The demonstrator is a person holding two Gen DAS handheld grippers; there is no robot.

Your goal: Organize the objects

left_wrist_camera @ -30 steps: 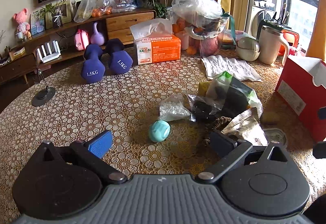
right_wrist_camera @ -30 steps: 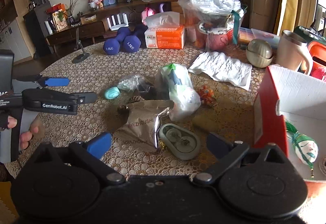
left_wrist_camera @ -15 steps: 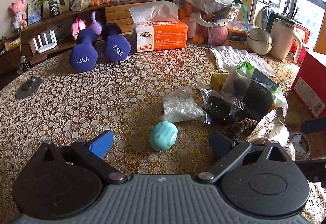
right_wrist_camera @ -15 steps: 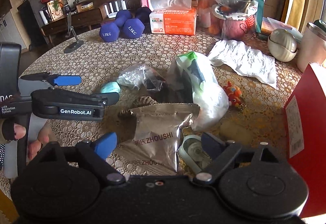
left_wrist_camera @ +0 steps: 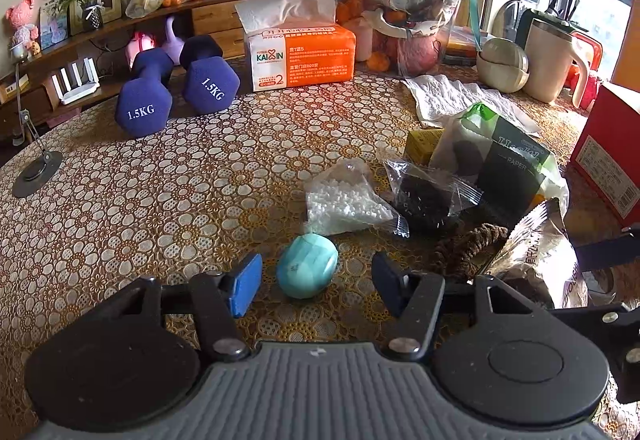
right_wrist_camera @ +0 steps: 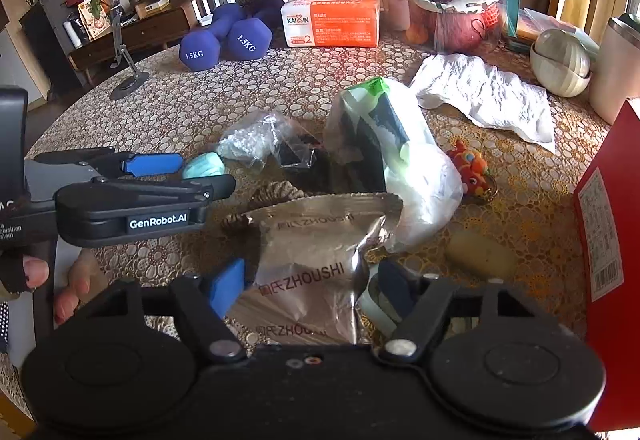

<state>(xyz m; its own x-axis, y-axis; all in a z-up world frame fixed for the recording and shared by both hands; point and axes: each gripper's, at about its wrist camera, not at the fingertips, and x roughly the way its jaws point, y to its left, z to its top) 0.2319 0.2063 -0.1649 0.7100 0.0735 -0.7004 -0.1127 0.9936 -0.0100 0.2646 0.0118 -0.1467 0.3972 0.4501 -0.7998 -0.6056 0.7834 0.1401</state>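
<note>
A teal egg-shaped object (left_wrist_camera: 307, 266) lies on the patterned tablecloth (left_wrist_camera: 160, 199) between the fingers of my open left gripper (left_wrist_camera: 316, 284); the pads stand apart from it on both sides. It also shows in the right wrist view (right_wrist_camera: 204, 165), with the left gripper (right_wrist_camera: 200, 173) around it. My right gripper (right_wrist_camera: 312, 286) is open over a silver foil snack bag (right_wrist_camera: 316, 272), with a pale green lidded case (right_wrist_camera: 378, 314) by its right finger. A bag of white pellets (left_wrist_camera: 344, 199) and a dark packet (left_wrist_camera: 428, 195) lie just beyond the teal object.
A plastic bag of paper goods (right_wrist_camera: 384, 155), a braided rope (left_wrist_camera: 468, 244), an orange toy (right_wrist_camera: 470, 167) and a red box (right_wrist_camera: 608, 240) crowd the right. Two purple dumbbells (left_wrist_camera: 176, 87), a tissue box (left_wrist_camera: 300, 47), a crumpled paper towel (right_wrist_camera: 484, 95) and a fruit container (left_wrist_camera: 400, 19) stand at the back.
My left gripper has moved forward and its fingers now flank the teal object and stand closer together. My right gripper has moved forward and left over the foil bag, narrowing too.
</note>
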